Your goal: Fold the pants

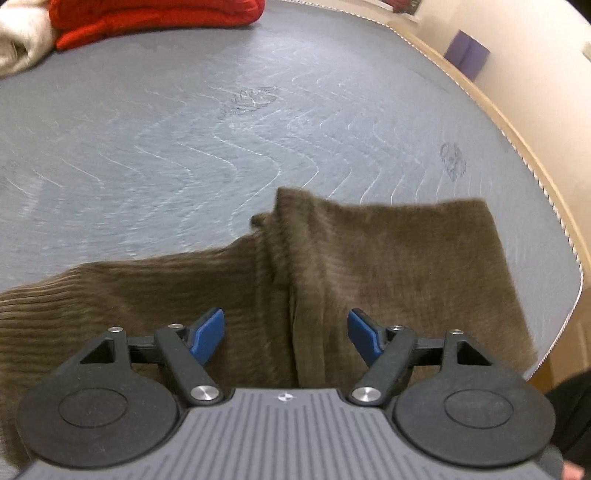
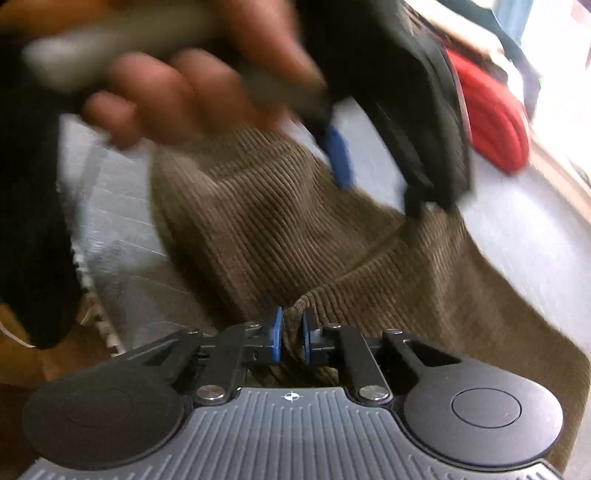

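Note:
Brown corduroy pants (image 1: 369, 266) lie on a grey quilted mattress (image 1: 184, 129). My left gripper (image 1: 286, 334) hovers over the pants with its blue pads wide apart and nothing pinched between them. In the right wrist view the same pants (image 2: 266, 229) fill the middle. My right gripper (image 2: 291, 338) is shut on a raised fold of the corduroy, its blue pads pressing the cloth from both sides. The left gripper (image 2: 376, 173) shows blurred above the pants in that view, held by a person's hand (image 2: 166, 96).
A red folded garment (image 1: 155, 18) and a cream one (image 1: 18, 40) lie at the far side of the mattress. The wooden bed edge (image 1: 517, 129) curves along the right, with a purple object (image 1: 467, 53) beyond it. The red garment (image 2: 491, 125) also shows at the upper right.

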`<action>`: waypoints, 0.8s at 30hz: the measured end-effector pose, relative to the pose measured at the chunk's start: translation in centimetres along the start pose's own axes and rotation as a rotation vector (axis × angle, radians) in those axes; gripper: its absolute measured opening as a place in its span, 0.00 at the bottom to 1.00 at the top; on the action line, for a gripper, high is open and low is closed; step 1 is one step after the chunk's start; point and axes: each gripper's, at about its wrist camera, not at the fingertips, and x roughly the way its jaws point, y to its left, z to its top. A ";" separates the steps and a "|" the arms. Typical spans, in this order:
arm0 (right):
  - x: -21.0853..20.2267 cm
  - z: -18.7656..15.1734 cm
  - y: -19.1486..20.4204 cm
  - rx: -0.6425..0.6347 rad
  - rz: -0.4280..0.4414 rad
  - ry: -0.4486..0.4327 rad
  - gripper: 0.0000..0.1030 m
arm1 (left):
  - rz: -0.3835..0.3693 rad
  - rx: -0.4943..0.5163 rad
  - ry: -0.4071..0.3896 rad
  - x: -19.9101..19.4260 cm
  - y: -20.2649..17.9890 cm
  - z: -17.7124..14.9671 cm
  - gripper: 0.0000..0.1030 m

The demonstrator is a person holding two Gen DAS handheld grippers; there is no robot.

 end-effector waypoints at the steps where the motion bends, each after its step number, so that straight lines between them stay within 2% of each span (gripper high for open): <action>1: -0.8 -0.2 -0.2 0.005 0.029 -0.019 0.11 | 0.000 -0.022 0.005 0.6 0.0 0.4 0.76; 3: -1.8 -0.8 -0.7 0.016 0.050 -0.037 0.12 | 0.002 -0.074 0.008 1.7 0.4 1.2 0.76; 6: -1.9 -2.1 -1.7 0.087 0.117 0.018 0.14 | -0.004 -0.140 0.023 3.2 1.0 2.2 0.76; 8: -2.8 -2.7 -2.7 0.149 0.104 -0.017 0.16 | 0.006 -0.147 0.045 4.2 1.0 2.4 0.74; 9: -3.5 -2.8 -3.7 0.206 0.090 -0.048 0.23 | 0.012 -0.139 0.051 4.6 0.9 2.5 0.71; 11: -5.2 -3.5 -6.2 0.349 0.048 -0.123 0.38 | -0.015 -0.114 0.061 5.0 0.6 2.6 0.43; 12: -6.1 -4.1 -7.7 0.429 0.002 -0.158 0.46 | -0.027 -0.094 0.058 4.9 0.4 2.6 0.40; 13: -7.1 -5.0 -9.3 0.516 -0.068 -0.180 0.52 | -0.024 -0.060 0.049 4.5 0.1 2.7 0.32; 14: -7.7 -5.9 -10.8 0.593 -0.141 -0.184 0.53 | -0.019 -0.036 0.041 4.1 -0.1 2.7 0.19; 15: -8.4 -7.1 -12.4 0.681 -0.227 -0.178 0.53 | -0.016 -0.034 0.022 3.5 0.0 2.7 0.14; 16: -8.9 -8.3 -13.8 0.758 -0.294 -0.162 0.53 | -0.023 -0.052 0.000 2.8 0.3 2.8 0.13; 17: -9.3 -9.6 -15.1 0.838 -0.352 -0.132 0.54 | -0.023 -0.068 -0.019 2.2 0.6 2.8 0.03; 19: -9.8 -12.3 -17.2 0.982 -0.450 -0.051 0.54 | 0.079 -0.049 -0.047 1.3 0.9 2.7 0.00; 20: -10.0 -13.5 -17.9 1.045 -0.485 -0.027 0.54 | 0.155 -0.038 -0.040 1.4 1.1 2.7 0.00; 21: -10.3 -14.7 -18.6 1.111 -0.511 -0.010 0.54 | 0.188 -0.046 -0.022 1.6 1.4 2.7 0.02; 22: -10.5 -15.7 -19.0 1.169 -0.520 0.001 0.55 | 0.161 -0.072 -0.004 1.7 1.8 2.6 0.03; 24: -10.1 -17.0 -19.3 1.247 -0.479 0.019 0.56 | 0.061 -0.111 -0.005 1.3 1.9 2.3 0.16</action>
